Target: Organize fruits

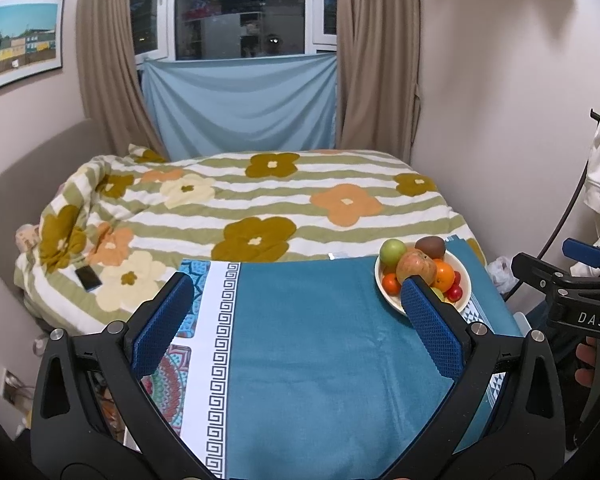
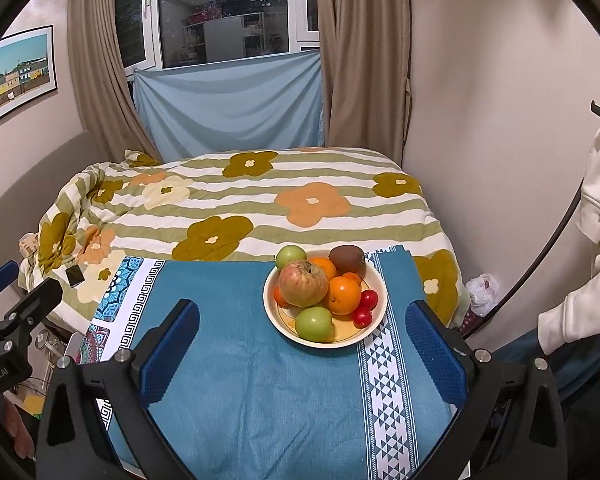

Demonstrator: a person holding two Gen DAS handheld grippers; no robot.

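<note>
A cream bowl (image 2: 374, 322) full of fruit stands on the blue tablecloth (image 2: 260, 380) near its far right corner. In it are a big red-yellow apple (image 2: 303, 283), two green apples (image 2: 314, 323), oranges (image 2: 343, 295), a brown kiwi (image 2: 347, 259) and small red fruits (image 2: 365, 307). My right gripper (image 2: 302, 320) is open and empty, its blue pads either side of the bowl, nearer than it. My left gripper (image 1: 298, 300) is open and empty over the cloth; the bowl (image 1: 466, 280) lies beyond its right pad (image 1: 432, 328). The right gripper's body (image 1: 572, 288) shows at the right edge.
A bed with a flowered striped blanket (image 2: 260, 208) lies behind the table, with a black phone (image 2: 75, 276) on its left side. Curtains, a window and a light blue sheet (image 2: 228, 104) stand at the back. A white garment (image 2: 588, 240) hangs at the right wall.
</note>
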